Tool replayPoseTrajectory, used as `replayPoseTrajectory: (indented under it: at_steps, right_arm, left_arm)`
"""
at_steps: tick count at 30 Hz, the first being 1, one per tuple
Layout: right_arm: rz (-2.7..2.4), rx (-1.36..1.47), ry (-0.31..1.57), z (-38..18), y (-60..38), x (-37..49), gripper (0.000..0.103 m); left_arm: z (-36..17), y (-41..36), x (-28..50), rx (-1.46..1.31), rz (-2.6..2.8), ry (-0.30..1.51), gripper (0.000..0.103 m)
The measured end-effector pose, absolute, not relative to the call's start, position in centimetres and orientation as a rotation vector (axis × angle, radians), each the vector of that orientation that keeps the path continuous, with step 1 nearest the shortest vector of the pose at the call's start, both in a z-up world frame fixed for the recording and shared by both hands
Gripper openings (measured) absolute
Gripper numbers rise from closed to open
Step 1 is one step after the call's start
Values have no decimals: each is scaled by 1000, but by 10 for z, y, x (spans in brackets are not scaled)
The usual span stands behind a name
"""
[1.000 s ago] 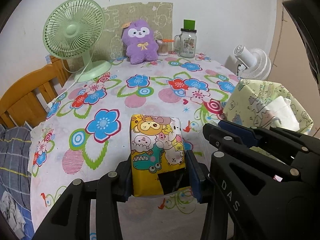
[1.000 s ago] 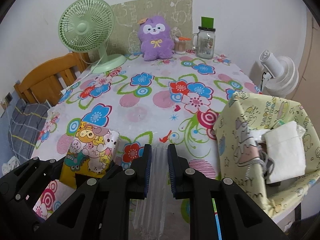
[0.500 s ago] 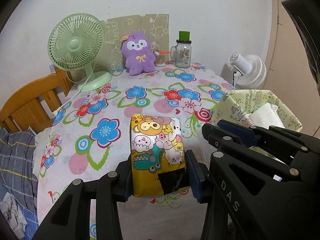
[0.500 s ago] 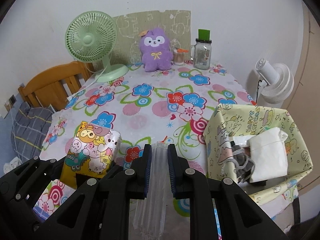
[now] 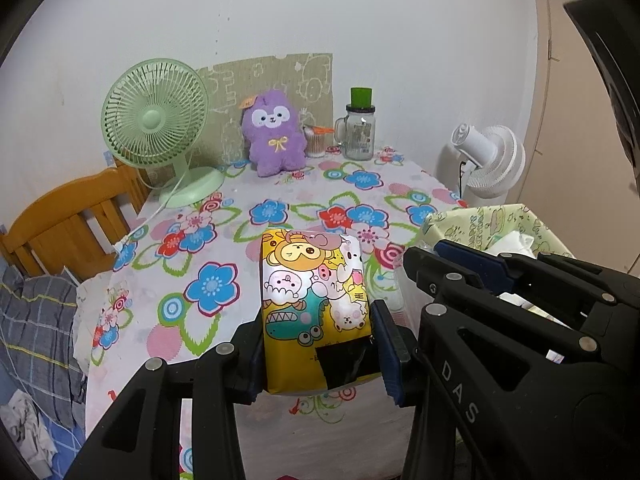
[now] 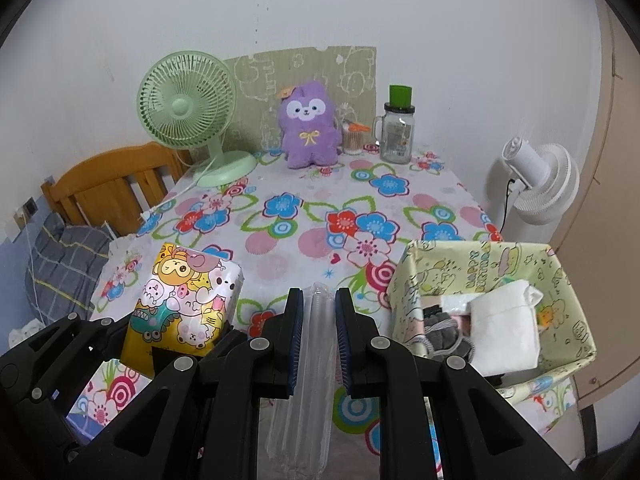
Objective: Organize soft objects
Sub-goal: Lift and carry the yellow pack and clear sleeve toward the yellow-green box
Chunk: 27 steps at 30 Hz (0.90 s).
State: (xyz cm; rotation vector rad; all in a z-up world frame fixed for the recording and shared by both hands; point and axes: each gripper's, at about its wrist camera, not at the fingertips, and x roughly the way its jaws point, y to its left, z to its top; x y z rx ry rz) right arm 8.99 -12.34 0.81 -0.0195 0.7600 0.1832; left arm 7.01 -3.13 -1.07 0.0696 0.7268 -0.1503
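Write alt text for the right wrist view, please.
The right gripper pinches a clear crinkled plastic bag above a floral tablecloth. A yellow cartoon-printed soft pack is left, a pale patterned fabric bin right.

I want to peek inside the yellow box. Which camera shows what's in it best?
The right wrist view: the box sits open below it, showing a white bundle and something grey. In the left wrist view the right gripper hides most of it.

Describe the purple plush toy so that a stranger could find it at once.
Look at the far edge of the flowered table, against the wall. The purple plush toy sits between the green fan and the glass jar. It alone is furry, with a yellow bow.
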Motion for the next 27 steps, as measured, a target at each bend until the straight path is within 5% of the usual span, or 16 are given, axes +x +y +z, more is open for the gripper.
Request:
replayPoseTrajectory:
  at_steps: [27]
  right_arm:
    - [118,-27,717,33,-176,96,19]
  left_arm:
    - [14,-79,75,72,-214,669,47]
